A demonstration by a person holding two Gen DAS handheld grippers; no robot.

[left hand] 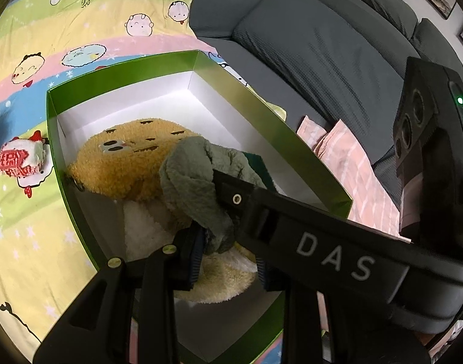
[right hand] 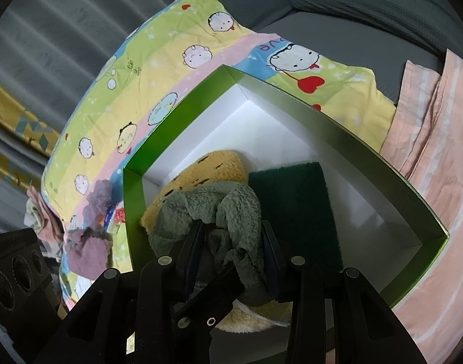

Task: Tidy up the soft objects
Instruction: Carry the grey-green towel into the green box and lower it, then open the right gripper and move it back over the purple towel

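A green box with a white inside (left hand: 119, 74) (right hand: 337, 127) lies on a cartoon blanket. In it lie an orange plush toy (left hand: 125, 163) (right hand: 213, 166), a dark green scouring pad (right hand: 295, 209) and a pale yellow fluffy cloth (left hand: 225, 276). A grey-green fluffy cloth (left hand: 192, 182) (right hand: 231, 209) hangs over the plush. My left gripper (left hand: 228, 261) and my right gripper (right hand: 234, 245) are both shut on this cloth, inside the box. The right gripper's body crosses the left wrist view (left hand: 337, 248).
A red and white soft item (left hand: 19, 160) lies on the blanket left of the box. Purple cloths (right hand: 89, 242) lie further left. The blanket (left hand: 89, 24) covers a grey sofa (left hand: 322, 54). Pink striped fabric (right hand: 437, 157) lies right of the box.
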